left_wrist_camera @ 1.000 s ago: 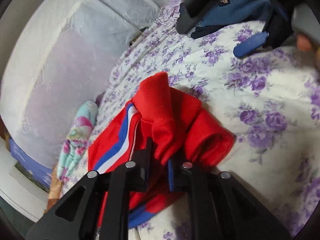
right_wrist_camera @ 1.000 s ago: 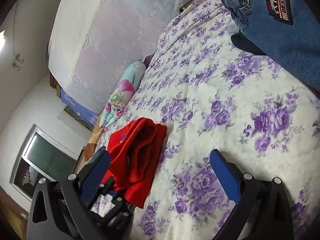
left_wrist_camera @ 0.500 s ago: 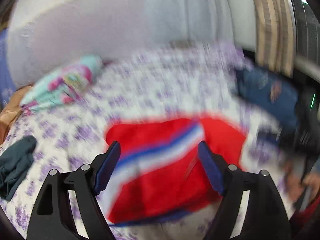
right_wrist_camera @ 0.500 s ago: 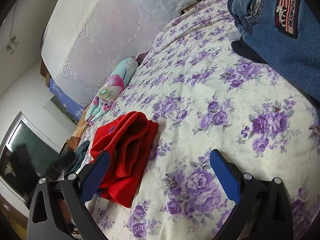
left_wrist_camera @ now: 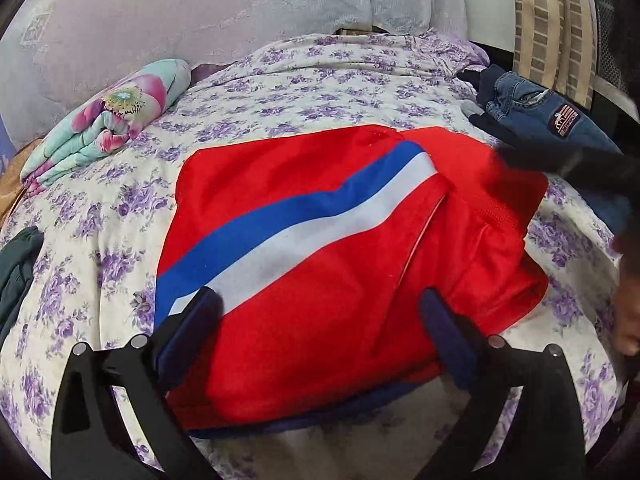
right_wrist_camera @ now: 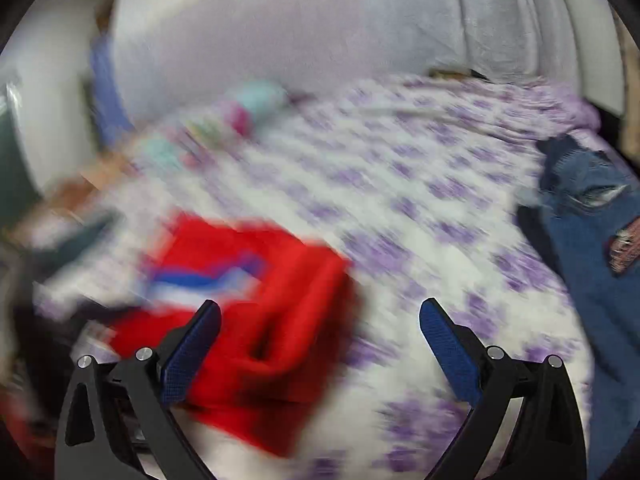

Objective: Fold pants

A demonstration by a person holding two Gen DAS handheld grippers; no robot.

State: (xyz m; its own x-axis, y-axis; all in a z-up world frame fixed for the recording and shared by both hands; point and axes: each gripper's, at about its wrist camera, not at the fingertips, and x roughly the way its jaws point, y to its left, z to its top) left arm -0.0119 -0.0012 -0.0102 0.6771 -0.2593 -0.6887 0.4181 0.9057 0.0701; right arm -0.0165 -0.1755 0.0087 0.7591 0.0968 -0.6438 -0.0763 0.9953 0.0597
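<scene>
The red pants (left_wrist_camera: 320,264), folded into a compact block with a blue-and-white stripe running across the top, lie on the floral bedspread (left_wrist_camera: 328,92) at the centre of the left wrist view, and the left gripper (left_wrist_camera: 320,320) hangs over their near edge with its jaws opening wide and gripping nothing. In the right wrist view (badly blurred) the right gripper (right_wrist_camera: 320,336) is also spread apart and empty, with the pants at about 8 o'clock. Folded jeans (left_wrist_camera: 536,112) lie at 2 o'clock, a flowered quilt (left_wrist_camera: 108,116) at 10 o'clock.

Both wrist views angled down, close over bed (left_wrist_camera: 320,80), sharing red pants (left_wrist_camera: 320,240).
</scene>
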